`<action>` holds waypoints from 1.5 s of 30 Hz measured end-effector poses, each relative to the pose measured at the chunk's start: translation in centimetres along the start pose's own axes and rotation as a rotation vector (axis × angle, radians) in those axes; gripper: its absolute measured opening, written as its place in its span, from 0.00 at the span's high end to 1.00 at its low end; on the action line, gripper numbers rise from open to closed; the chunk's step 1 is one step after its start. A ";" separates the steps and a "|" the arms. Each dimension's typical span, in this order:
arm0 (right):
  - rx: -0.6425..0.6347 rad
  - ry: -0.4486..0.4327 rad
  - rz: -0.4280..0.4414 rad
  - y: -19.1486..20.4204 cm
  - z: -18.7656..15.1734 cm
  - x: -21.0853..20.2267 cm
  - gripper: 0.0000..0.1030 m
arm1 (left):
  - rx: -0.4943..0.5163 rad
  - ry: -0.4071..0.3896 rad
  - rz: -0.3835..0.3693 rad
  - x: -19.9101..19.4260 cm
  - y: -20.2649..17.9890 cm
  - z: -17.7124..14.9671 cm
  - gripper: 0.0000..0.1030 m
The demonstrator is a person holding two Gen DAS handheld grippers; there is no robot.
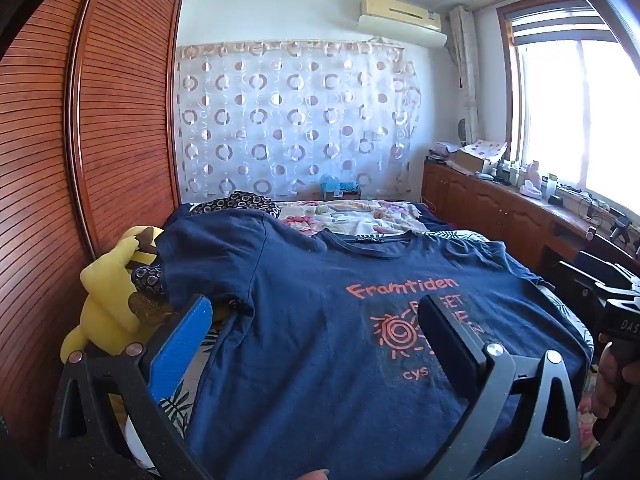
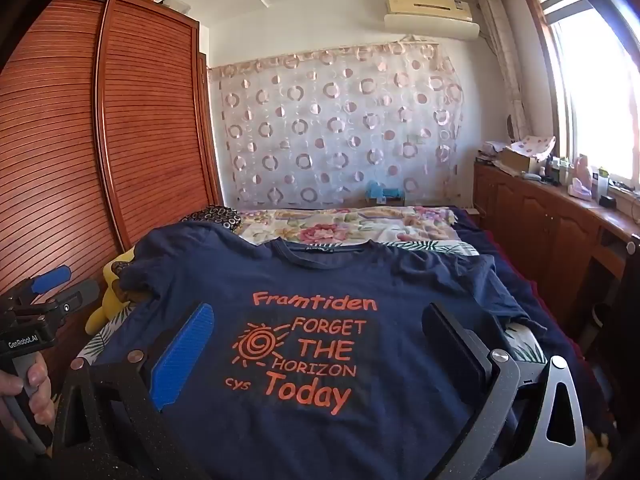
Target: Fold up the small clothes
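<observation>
Navy T-shirt point(image 2: 320, 340) lies flat and print-up on the bed point(image 2: 532, 344), collar at twelve o'clock, hem nearest both tools. Left tool point(image 1: 316, 328) and right tool point(image 2: 318, 338) hover over it, jaws spread wide, gripping nothing; each sleeve lies toward its own side.

bed point(image 2: 532, 292), navy T-shirt point(image 2: 360, 280) spread flat on it; floral quilt point(image 2: 340, 224) beyond; yellow plush toy point(image 1: 108, 304) at edge
</observation>
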State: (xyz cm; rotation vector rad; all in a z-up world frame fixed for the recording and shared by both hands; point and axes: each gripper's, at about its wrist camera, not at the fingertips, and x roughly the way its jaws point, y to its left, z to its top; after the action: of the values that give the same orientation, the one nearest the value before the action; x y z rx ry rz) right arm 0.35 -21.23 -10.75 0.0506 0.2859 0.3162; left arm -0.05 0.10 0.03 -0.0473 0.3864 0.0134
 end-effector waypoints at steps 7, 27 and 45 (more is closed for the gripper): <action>-0.002 -0.002 0.006 -0.1 0.1 -0.1 0.00 | 0.027 0.003 0.016 0.1 -0.7 -0.1 0.00; -0.004 0.000 0.006 0.1 0.0 -0.2 0.00 | 0.022 0.008 0.016 0.3 -0.2 -0.1 0.00; -0.001 -0.001 0.011 0.2 -0.1 -0.2 0.00 | 0.031 0.003 0.020 0.1 -0.5 -0.1 0.00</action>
State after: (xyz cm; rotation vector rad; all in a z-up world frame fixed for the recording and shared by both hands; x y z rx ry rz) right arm 0.06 -21.14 -10.74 0.0510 0.2841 0.3273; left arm 0.03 -0.42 -0.08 -0.0128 0.3896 0.0270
